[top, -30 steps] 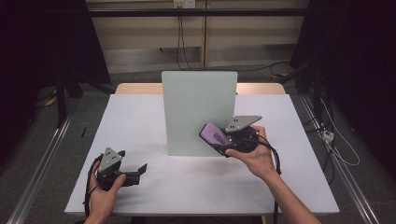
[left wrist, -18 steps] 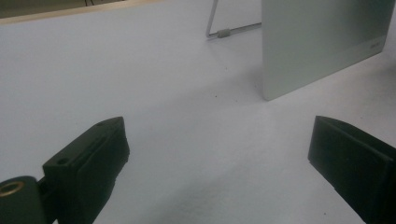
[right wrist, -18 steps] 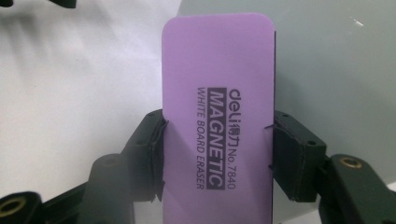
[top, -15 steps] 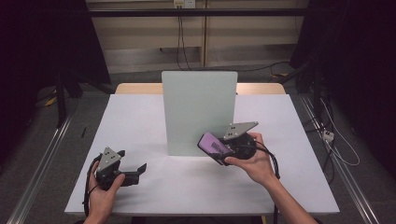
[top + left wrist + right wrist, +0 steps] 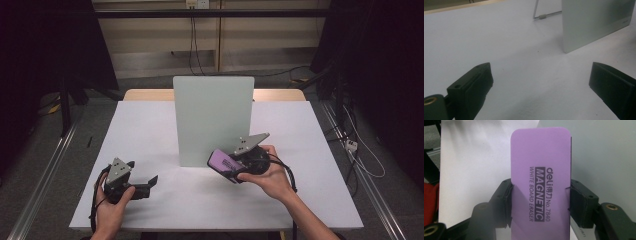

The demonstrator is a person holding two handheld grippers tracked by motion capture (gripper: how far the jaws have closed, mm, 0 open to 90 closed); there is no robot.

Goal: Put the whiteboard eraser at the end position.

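Observation:
A purple magnetic whiteboard eraser [image 5: 219,159] [image 5: 541,182] is clamped by its long edges in my right gripper [image 5: 232,170] [image 5: 540,200], which is shut on it. The black pads [image 5: 504,200] press on both sides, and the printed face points at the camera. It hangs just above the table, in front of the lower right corner of a pale upright board [image 5: 212,120] [image 5: 604,157]. My left gripper [image 5: 142,175] [image 5: 540,82] rests at the front left of the white table [image 5: 150,130], open, with nothing between its jaws.
The board [image 5: 596,22] stands mid-table on a wire stand [image 5: 539,15] behind it. A wooden table edge shows at the back. Dark floor, metal rails and cables surround the table.
My right gripper with the eraser has shifted slightly lower and to the left in the high view, staying in front of the board. The left gripper has not moved.

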